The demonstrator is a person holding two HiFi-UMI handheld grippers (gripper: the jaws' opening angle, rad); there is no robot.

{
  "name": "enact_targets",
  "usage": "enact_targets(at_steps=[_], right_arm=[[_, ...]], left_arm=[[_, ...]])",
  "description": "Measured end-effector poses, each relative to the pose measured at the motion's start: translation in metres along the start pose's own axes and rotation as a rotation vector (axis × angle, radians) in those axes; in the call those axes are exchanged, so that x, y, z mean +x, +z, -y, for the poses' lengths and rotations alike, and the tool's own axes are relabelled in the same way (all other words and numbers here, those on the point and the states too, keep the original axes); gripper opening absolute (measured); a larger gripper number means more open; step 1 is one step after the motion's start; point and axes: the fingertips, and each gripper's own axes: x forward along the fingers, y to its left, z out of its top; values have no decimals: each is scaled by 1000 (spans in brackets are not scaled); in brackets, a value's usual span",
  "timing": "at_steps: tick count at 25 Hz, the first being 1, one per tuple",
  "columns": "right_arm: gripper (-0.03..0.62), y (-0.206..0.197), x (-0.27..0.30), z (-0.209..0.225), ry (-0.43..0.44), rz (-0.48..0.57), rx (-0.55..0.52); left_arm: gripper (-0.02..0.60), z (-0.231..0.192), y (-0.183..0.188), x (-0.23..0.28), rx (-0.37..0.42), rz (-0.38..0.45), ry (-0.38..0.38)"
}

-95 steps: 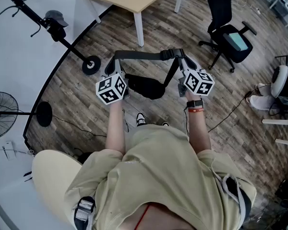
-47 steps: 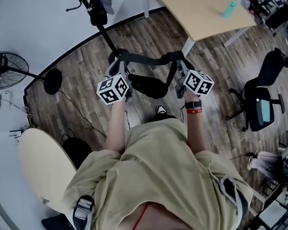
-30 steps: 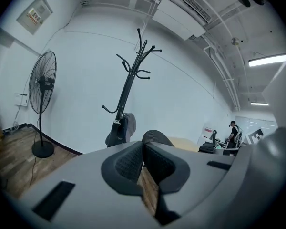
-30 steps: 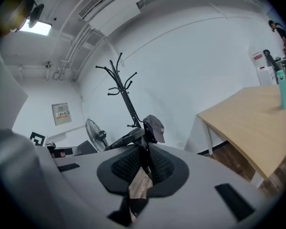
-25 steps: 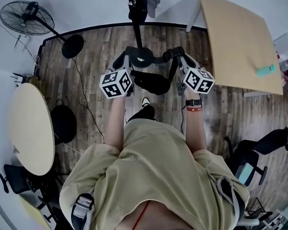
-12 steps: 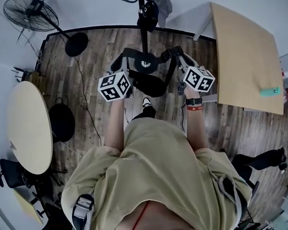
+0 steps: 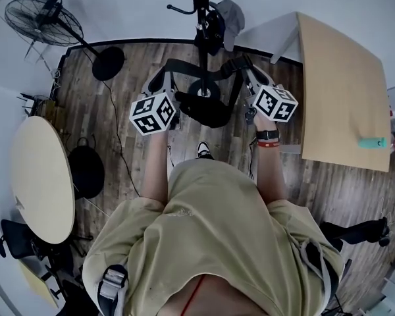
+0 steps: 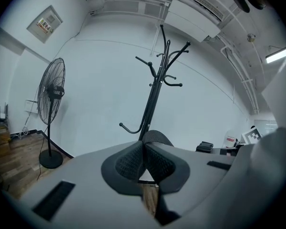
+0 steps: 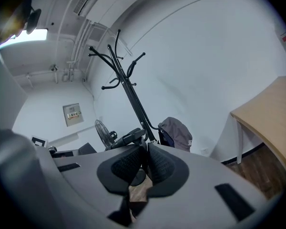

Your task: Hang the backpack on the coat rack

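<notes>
Black fabric backpack (image 7: 207, 110) hangs in the upper middle of the head view, slung below its black padded strap (image 7: 197, 64), which I hold stretched between my two tools. My left gripper (image 7: 159, 79) has its jaws brought together on the strap's left end. In the left gripper view the dark ribbed pads (image 8: 128, 163) meet with almost no gap, and a curl of the strap rises just above them. My right gripper (image 7: 247, 72) is clamped the same way on the strap's right end. In the right gripper view its pads (image 9: 164, 165) press close, with only a thin dark seam between, and the strap runs off to the left from the tips.

The tall black metal coat rack (image 7: 199, 8) stands just beyond the strap at the top centre of the head view. Its round base (image 7: 204, 92) shows on the floor between strap and bag in the frame — whether strap and pole touch I cannot tell. A grey cap (image 7: 232, 13) hangs on the rack, right of the pole.
</notes>
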Motion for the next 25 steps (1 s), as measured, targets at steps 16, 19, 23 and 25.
enact_targets(at_steps=[16, 19, 23, 25], right_arm=[[48, 60, 88, 30, 36, 49, 19], [48, 69, 106, 40, 43, 45, 26], [48, 75, 132, 52, 54, 29, 33], [46, 76, 142, 60, 57, 28, 40]], left_arm=[[25, -23, 55, 94, 11, 56, 7], [25, -31, 60, 111, 10, 56, 25], [25, -43, 66, 131, 0, 64, 51], [25, -48, 65, 141, 0, 65, 61]])
